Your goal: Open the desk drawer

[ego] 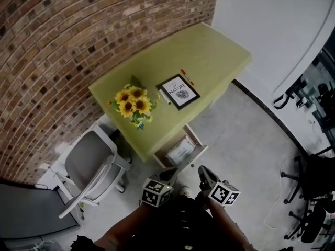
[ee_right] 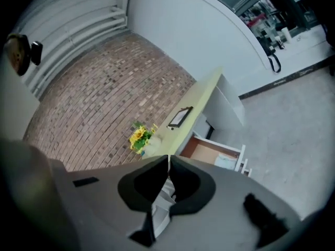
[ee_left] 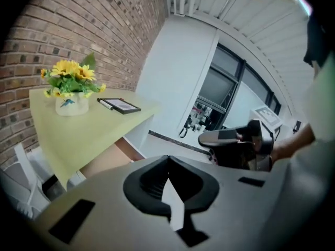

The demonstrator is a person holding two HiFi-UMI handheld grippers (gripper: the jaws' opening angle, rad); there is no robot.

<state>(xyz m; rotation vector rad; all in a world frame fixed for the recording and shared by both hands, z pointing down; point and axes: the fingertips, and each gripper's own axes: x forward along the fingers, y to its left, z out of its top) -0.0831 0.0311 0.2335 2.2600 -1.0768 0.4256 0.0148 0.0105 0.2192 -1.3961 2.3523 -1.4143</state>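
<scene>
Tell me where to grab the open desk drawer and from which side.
Pinch the top rim of the front panel, coming down from the floor side. The drawer stands pulled out, open-topped, so that thin upright board is bare on both faces, clear of the desk edge.

This looks like an office. A long green bench [ego: 209, 51] stands against a brick wall [ego: 63, 35], and a gray office chair [ego: 91, 163] sits at one end of it. Sunflowers [ego: 133, 104] and a framed picture [ego: 178, 91] rest on top. Black rolling chairs [ego: 314, 182] stand on the gray floor [ego: 246, 135], near big dark windows [ee_left: 225, 82].
</scene>
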